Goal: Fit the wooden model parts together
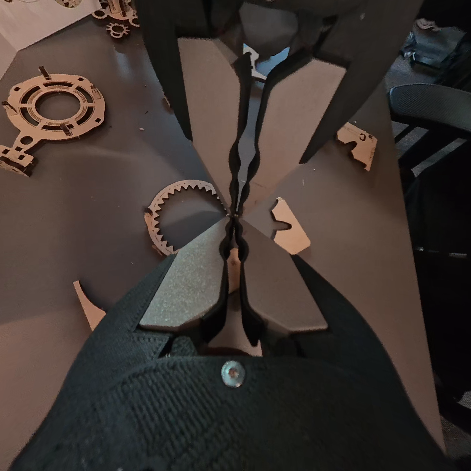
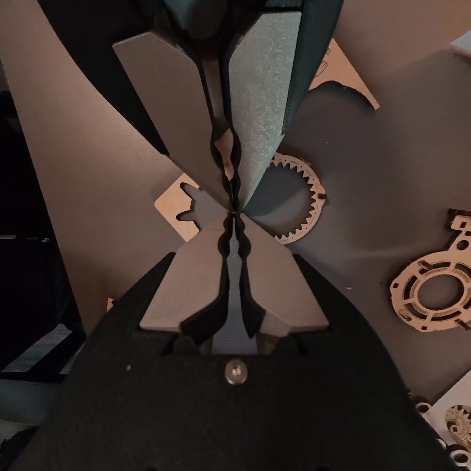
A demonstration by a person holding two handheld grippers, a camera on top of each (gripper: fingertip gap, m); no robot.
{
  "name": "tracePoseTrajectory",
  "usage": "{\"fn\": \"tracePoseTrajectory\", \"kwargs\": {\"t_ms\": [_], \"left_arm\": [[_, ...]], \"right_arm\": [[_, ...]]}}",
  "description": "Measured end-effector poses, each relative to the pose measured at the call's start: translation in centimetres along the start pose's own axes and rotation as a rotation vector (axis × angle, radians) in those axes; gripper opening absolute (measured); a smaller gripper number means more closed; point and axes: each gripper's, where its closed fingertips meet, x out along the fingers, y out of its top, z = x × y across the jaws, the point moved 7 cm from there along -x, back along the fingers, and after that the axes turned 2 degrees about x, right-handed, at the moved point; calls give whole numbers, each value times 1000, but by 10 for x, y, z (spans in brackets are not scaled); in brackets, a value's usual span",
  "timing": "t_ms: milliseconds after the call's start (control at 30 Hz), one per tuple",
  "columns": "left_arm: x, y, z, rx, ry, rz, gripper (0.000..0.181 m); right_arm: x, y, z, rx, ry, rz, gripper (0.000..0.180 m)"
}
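Both tools [image 1: 234,216] [image 2: 233,212] tip-to-tip above toothed ring [image 1: 163,216]

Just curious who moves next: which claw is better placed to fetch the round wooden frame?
Probably the right. Both claws sit shut, tip to tip, but the frame lies on the side of the right claw; the left claw would have to reach past the meeting point.

Your two closed grippers meet tip to tip and hide part of the toothed ring [image 1: 163,219] and the notched panel [image 1: 290,226]. Whatever sits pinched at the tips is too small to identify. The left picture edge cuts off the round frame's stem [image 1: 14,158].
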Motion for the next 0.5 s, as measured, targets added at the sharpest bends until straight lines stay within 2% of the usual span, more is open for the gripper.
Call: {"fn": "tracePoseTrajectory", "kwargs": {"t_ms": [267, 367, 500], "left_arm": [[-6, -5, -1, 12, 17, -11, 0], [-15, -10, -9, 21, 85, -68, 0], [-15, -9, -8, -8, 48, -16, 0]], "right_arm": [[1, 9, 0, 12, -6, -16, 0], [-1, 10, 2, 5, -10, -41, 0], [-2, 16, 3, -1, -5, -58, 0]]}}
